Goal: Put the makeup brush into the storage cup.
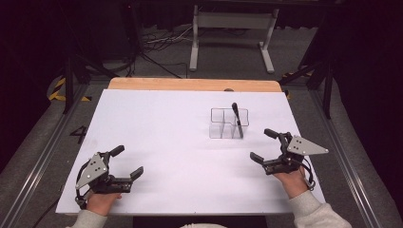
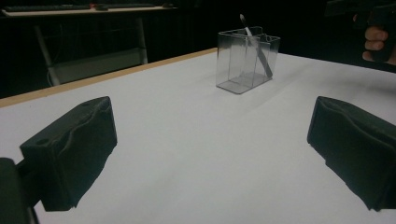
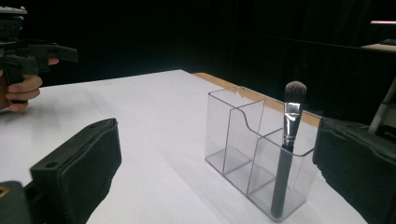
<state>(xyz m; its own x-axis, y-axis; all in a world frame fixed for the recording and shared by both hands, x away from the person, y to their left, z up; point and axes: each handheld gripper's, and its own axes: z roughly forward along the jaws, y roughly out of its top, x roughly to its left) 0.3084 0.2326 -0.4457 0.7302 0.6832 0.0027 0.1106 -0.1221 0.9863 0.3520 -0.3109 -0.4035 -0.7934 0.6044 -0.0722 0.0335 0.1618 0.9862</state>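
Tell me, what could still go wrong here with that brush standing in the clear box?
The makeup brush leans tall in an end compartment of the light clear organizer, so a nudge might tip both.
The right claw sits open beside the organizer; a careless sweep of the hand could knock it.
The organizer's clear walls are hard to see against the white table, so a claw may misjudge its rim.

We saw the clear organizer [image 2: 246, 63] standing on the white table [image 2: 196, 154], beyond our left gripper's [image 2: 212, 149] parted jaws; a brush [image 2: 256, 46] leaned inside it.
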